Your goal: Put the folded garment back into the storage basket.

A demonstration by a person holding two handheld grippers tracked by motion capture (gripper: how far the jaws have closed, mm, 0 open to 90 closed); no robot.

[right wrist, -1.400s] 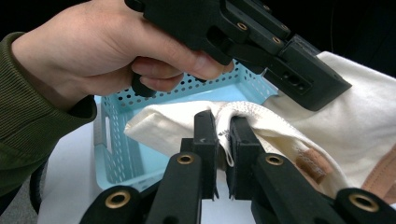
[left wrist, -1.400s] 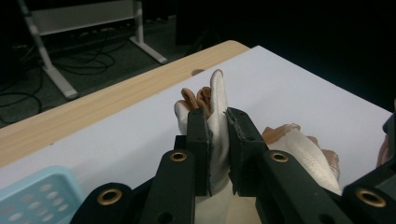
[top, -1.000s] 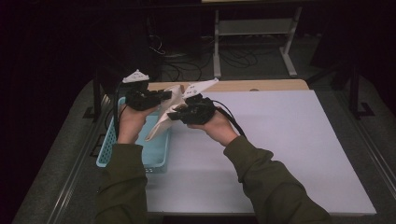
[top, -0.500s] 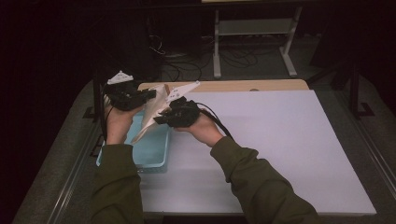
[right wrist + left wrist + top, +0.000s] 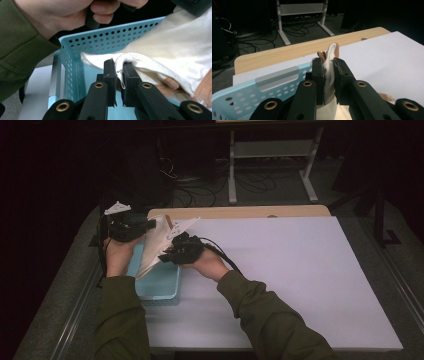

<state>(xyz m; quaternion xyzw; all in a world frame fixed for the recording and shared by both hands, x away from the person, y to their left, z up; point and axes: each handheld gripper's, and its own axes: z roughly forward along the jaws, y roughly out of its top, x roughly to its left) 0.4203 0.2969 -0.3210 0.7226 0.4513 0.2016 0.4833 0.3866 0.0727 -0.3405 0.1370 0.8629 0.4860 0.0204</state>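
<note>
A cream-white cloth (image 5: pixel 156 242) with tan patches hangs stretched between both grippers, over a light blue perforated basket (image 5: pixel 160 284) at the table's left edge. My left gripper (image 5: pixel 149 224) is shut on one edge of the cloth (image 5: pixel 329 67), whose tip pokes up past the jaws. My right gripper (image 5: pixel 167 255) is shut on a hemmed edge of the cloth (image 5: pixel 150 65), just above the basket's inside (image 5: pixel 75 72). The cloth's lower end reaches down into the basket. In the right gripper view the person's left hand (image 5: pixel 62 15) is close above the basket rim.
The table has a white top (image 5: pixel 300 270) with a wooden strip (image 5: pixel 240 212) along its far edge. Behind it stands a metal frame (image 5: pixel 270 165) with cables on the floor. Dark floor lies left of the basket.
Both hands have carried the cloth leftward and lower, from beside the basket's right rim to over the basket. Both grips on the cloth look unchanged.
</note>
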